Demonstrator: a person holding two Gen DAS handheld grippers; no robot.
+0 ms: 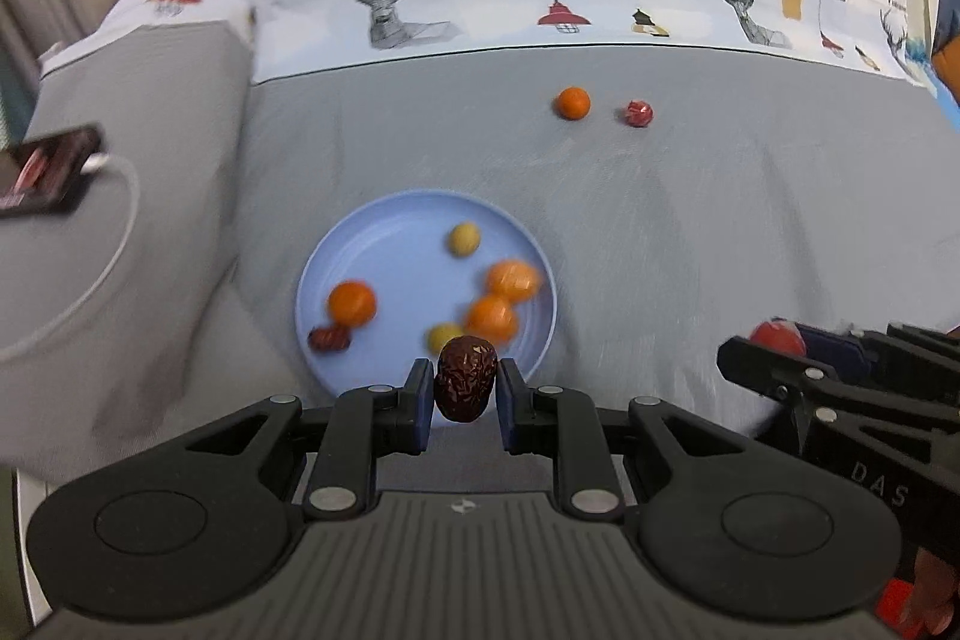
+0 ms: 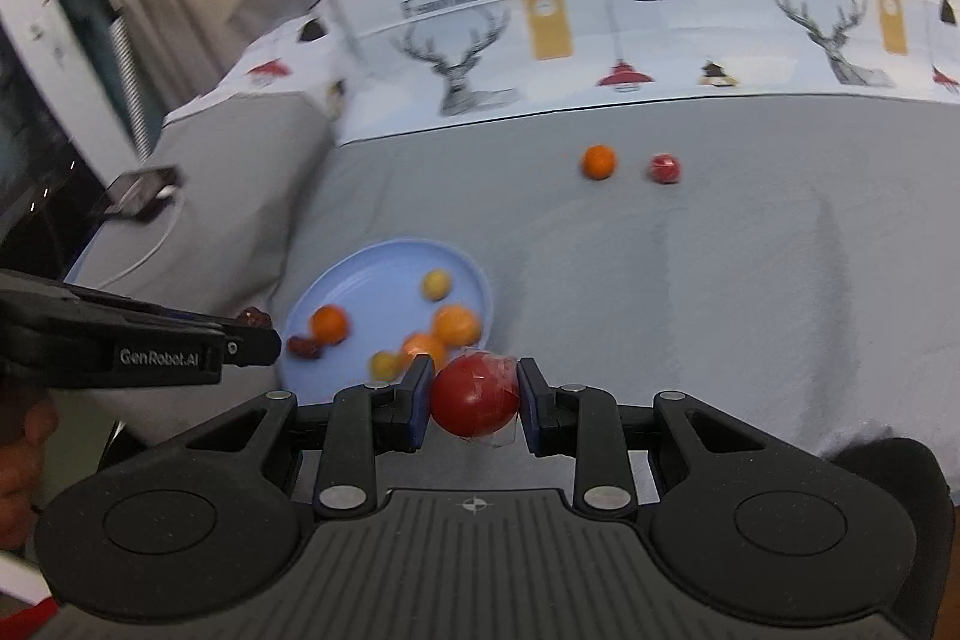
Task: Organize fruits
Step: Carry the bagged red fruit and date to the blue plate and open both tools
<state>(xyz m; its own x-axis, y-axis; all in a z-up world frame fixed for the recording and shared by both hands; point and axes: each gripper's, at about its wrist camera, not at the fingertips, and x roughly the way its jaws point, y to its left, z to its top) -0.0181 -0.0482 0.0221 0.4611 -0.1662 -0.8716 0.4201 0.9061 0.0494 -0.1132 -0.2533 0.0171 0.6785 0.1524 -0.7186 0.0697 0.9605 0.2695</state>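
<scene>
Standing upright, the red date [image 1: 465, 379] sits pinched between left gripper [image 1: 465, 394] fingers [image 1: 419, 403].

The left claw [image 1: 465, 388] is gripping a wrinkled dark red date [image 1: 465, 377] between its two blue pads, jaws closed against it. The right claw [image 2: 474, 400] is clamping a round red fruit [image 2: 474, 397] the same way, and is sitting just right of the left claw, both pointing forward.
</scene>
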